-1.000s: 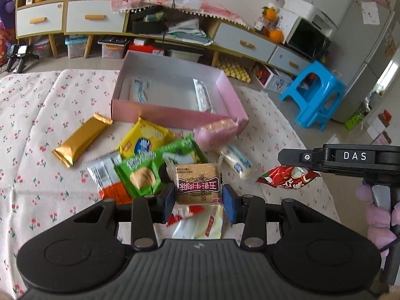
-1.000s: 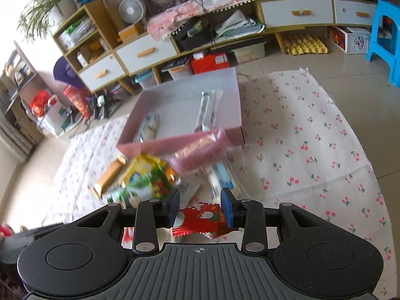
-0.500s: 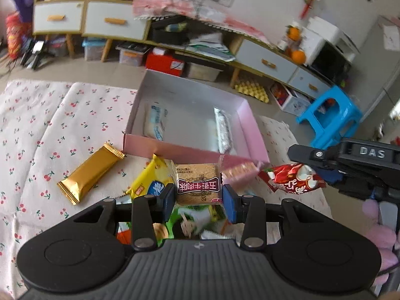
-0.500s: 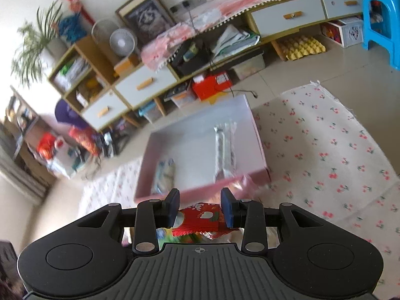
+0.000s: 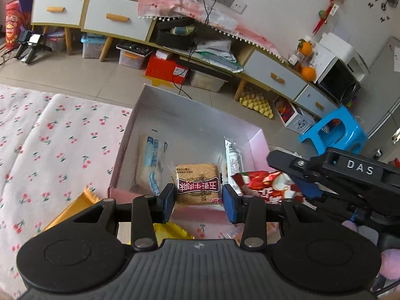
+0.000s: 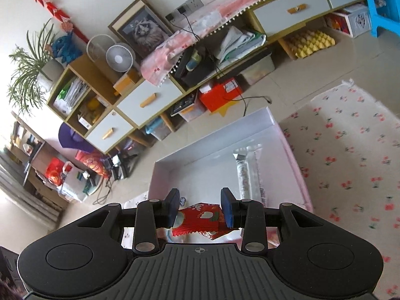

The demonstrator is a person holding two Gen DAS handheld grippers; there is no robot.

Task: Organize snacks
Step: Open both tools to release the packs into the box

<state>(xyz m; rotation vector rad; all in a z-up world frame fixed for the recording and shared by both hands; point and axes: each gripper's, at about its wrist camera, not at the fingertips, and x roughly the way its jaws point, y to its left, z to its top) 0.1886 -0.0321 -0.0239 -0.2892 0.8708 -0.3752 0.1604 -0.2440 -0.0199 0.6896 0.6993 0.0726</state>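
My left gripper (image 5: 198, 202) is shut on a tan snack packet with a dark label (image 5: 197, 187), held over the near wall of the pink box (image 5: 257, 147). My right gripper (image 6: 200, 207) is shut on a red snack packet (image 6: 200, 218), also held over the box (image 6: 297, 175); the red packet shows in the left wrist view (image 5: 265, 185) to the right of the tan one. Inside the box lie a white-and-blue packet (image 5: 152, 160) and a clear long packet (image 5: 233, 160), which the right wrist view (image 6: 250, 172) shows too.
A gold bar (image 5: 72, 207) and a yellow packet (image 5: 170, 230) lie on the cherry-print cloth (image 5: 50, 150) before the box. Beyond are floor, low cabinets with drawers (image 5: 112, 22), storage boxes and a blue stool (image 5: 332, 135).
Both grippers have lifted off the snack pile and moved forward over the pink box, each still holding its packet. The pile on the cloth has dropped out of view.
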